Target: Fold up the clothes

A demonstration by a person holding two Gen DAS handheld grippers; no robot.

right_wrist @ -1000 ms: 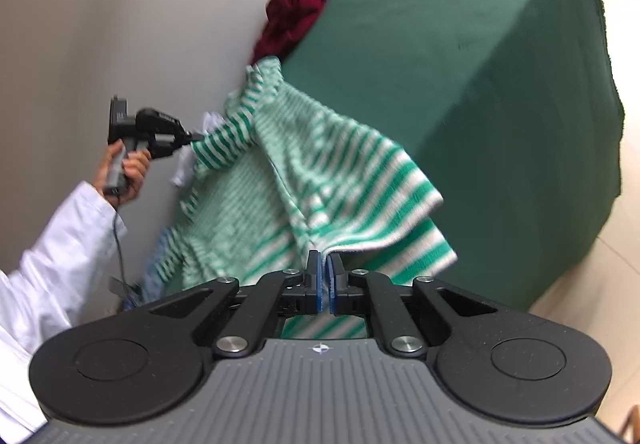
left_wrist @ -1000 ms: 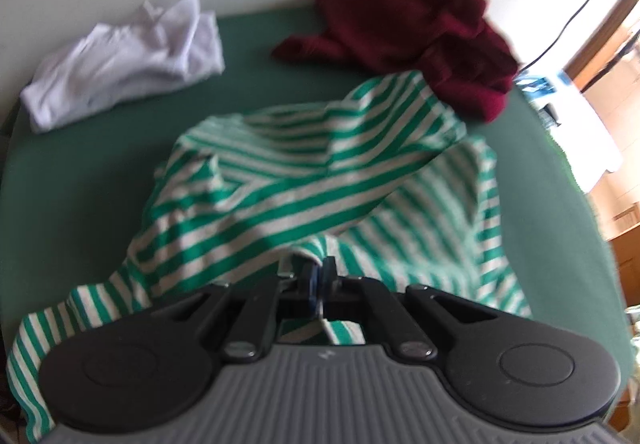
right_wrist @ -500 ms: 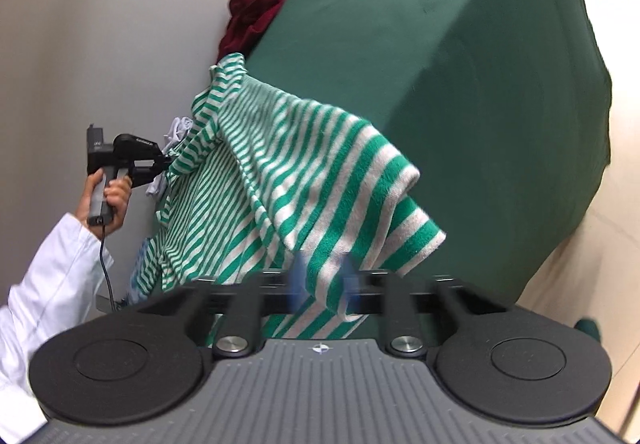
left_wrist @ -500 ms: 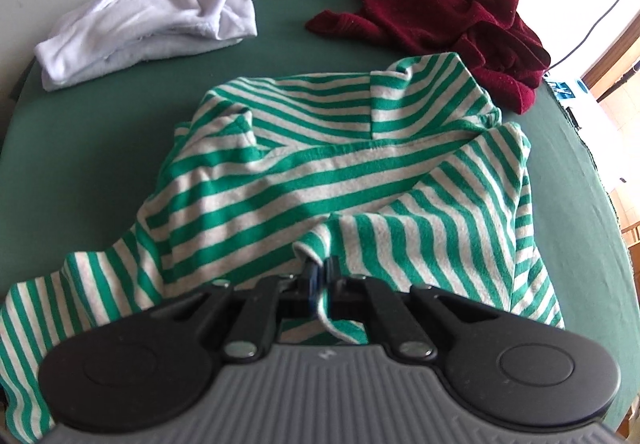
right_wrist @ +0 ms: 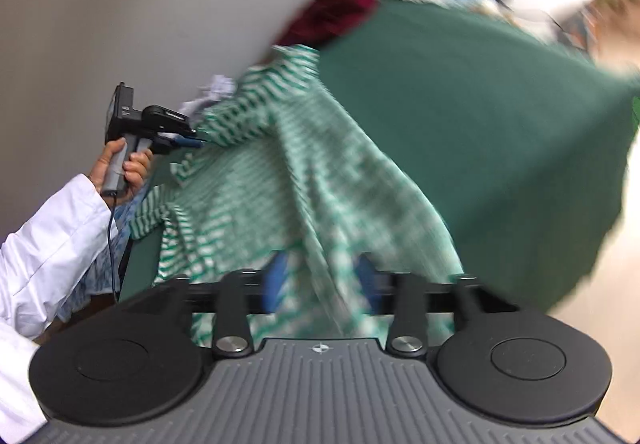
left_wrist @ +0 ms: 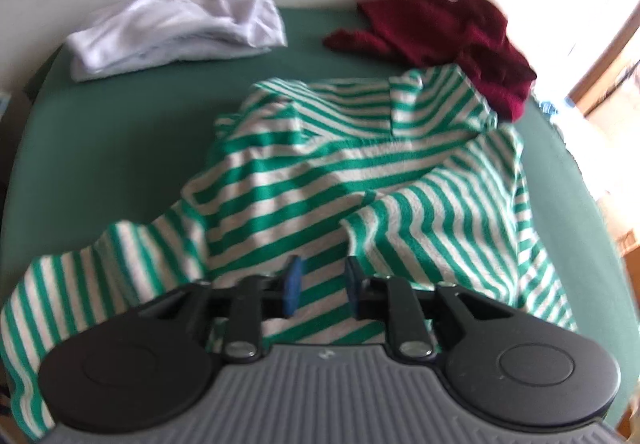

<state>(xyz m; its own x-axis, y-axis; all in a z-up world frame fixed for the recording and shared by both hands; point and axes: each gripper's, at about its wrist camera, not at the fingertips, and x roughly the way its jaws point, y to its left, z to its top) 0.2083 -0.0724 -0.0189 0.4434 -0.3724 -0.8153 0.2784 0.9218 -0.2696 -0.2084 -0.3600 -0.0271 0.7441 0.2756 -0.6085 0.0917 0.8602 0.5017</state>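
I've just let go: both my left tool (left_wrist: 319,286) and right tool (right_wrist: 320,280) are opening, cloth no longer pinched. The striped shirt (left_wrist: 360,180) now lies spread on the green desk (left_wrist: 100,148), touching the maroon garment (left_wrist: 460,32), ready for folding.

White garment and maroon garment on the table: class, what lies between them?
In the left wrist view, only bare green table cover separates the white garment from the maroon garment; the striped shirt lies nearer.
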